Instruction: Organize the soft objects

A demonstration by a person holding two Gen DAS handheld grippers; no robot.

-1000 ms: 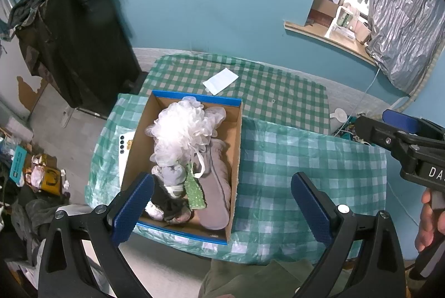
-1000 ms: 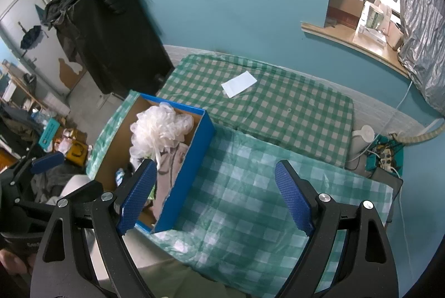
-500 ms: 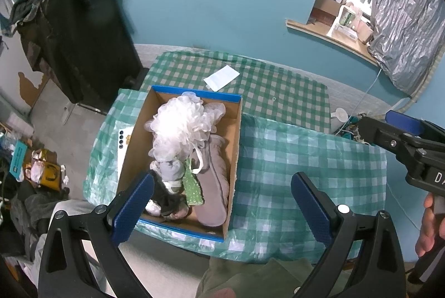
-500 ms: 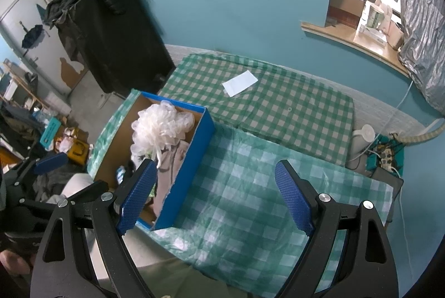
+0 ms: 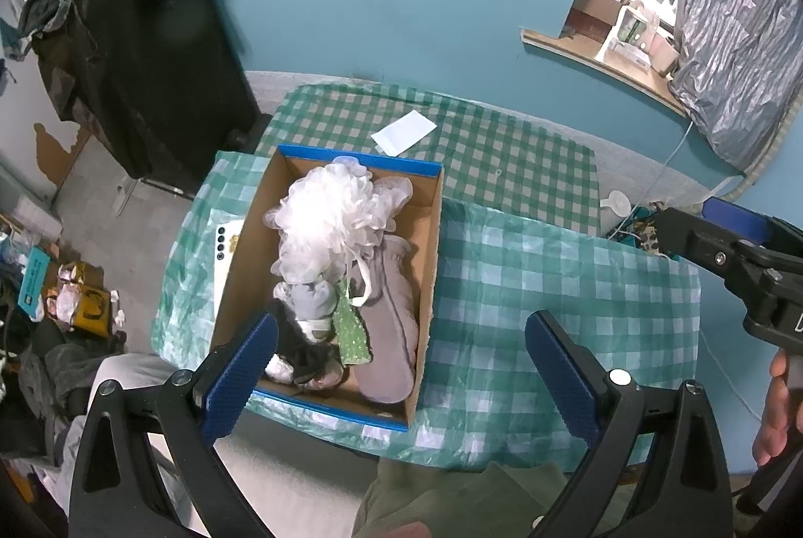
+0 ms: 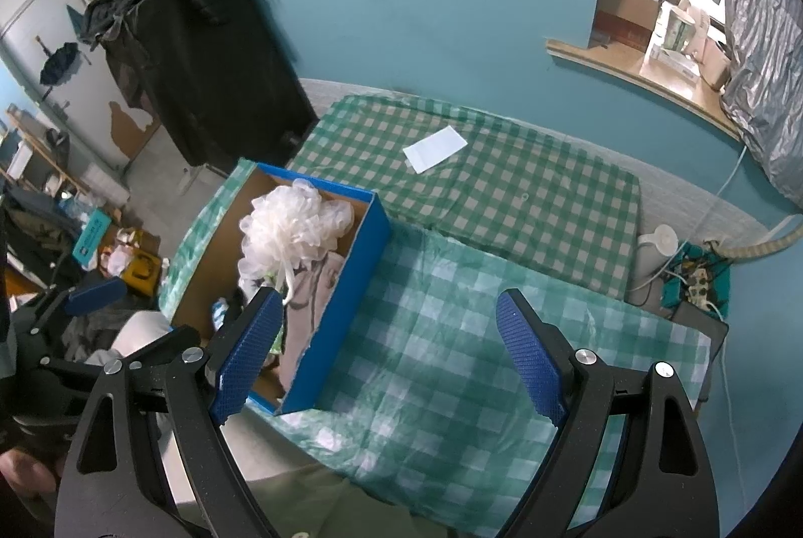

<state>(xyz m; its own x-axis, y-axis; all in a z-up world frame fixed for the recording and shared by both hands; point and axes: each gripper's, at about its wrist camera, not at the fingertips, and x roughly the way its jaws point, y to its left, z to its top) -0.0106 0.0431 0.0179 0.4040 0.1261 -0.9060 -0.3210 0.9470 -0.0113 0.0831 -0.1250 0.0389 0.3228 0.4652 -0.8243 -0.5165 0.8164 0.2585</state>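
Looks pretty much done: white mesh bath pouf (image 5: 331,227), grey slippers (image 5: 391,317) and socks all sit inside the blue cardboard box (image 5: 426,267) on the green-checked bench (image 5: 552,287). Both tools, left tool (image 5: 401,372) and right tool (image 6: 386,357), gape wide, holding nothing.

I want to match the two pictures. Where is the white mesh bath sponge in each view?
Left wrist view: the white mesh bath sponge lies left of centre, in the far half of the cardboard box.
Right wrist view: the sponge is left of centre, in the same box.
Shared landmark: the white paper on the checked cloth beyond the box.
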